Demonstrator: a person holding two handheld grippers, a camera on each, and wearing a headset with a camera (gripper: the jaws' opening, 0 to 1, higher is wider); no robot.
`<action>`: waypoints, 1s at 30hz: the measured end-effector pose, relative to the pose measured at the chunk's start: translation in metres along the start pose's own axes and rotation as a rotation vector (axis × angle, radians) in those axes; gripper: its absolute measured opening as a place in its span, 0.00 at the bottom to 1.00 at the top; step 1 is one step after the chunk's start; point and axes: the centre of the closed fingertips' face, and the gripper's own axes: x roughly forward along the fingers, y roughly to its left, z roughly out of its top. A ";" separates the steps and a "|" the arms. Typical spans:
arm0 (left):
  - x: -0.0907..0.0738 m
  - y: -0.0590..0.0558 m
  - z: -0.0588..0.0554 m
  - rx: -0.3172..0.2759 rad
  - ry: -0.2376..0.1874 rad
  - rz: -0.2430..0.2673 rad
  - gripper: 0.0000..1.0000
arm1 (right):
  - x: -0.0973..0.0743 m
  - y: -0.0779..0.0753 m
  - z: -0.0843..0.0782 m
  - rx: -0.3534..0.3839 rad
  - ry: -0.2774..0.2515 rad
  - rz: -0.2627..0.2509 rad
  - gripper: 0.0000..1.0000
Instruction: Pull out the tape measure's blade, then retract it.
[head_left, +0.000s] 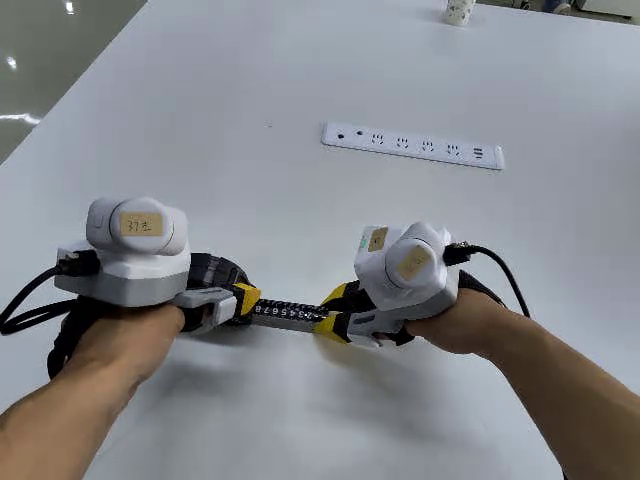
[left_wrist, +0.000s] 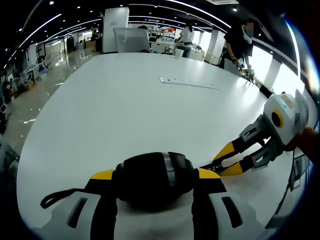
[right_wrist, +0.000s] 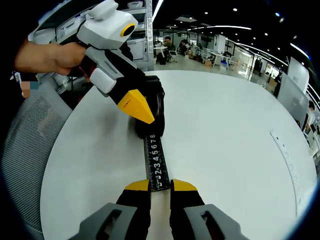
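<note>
The black tape measure case (head_left: 213, 278) rests low over the white table, and my left gripper (head_left: 243, 300) is shut on it. In the left gripper view the case (left_wrist: 155, 177) sits clamped between the yellow-tipped jaws. A short length of dark blade (head_left: 290, 312) with white numbers runs from the case to my right gripper (head_left: 333, 312). In the right gripper view the blade (right_wrist: 155, 160) ends between the yellow fingertips of the right gripper (right_wrist: 160, 186), which is shut on its tip. The case (right_wrist: 152, 107) lies beyond it, partly hidden by the left gripper (right_wrist: 127, 100).
A white power strip (head_left: 412, 146) lies flat on the table beyond the grippers. A small white cup (head_left: 459, 10) stands at the far edge. A grey mesh chair (right_wrist: 25, 145) is beside the table's edge. People stand in the background.
</note>
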 end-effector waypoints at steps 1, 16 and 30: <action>0.000 0.000 0.000 -0.003 0.000 -0.001 0.55 | 0.001 0.000 0.001 -0.002 0.000 0.002 0.10; 0.000 0.001 0.000 -0.006 0.004 -0.004 0.55 | 0.018 0.004 0.020 -0.018 -0.025 0.013 0.10; 0.000 0.000 0.001 -0.015 0.005 -0.008 0.55 | 0.032 0.009 0.036 -0.047 -0.038 0.020 0.11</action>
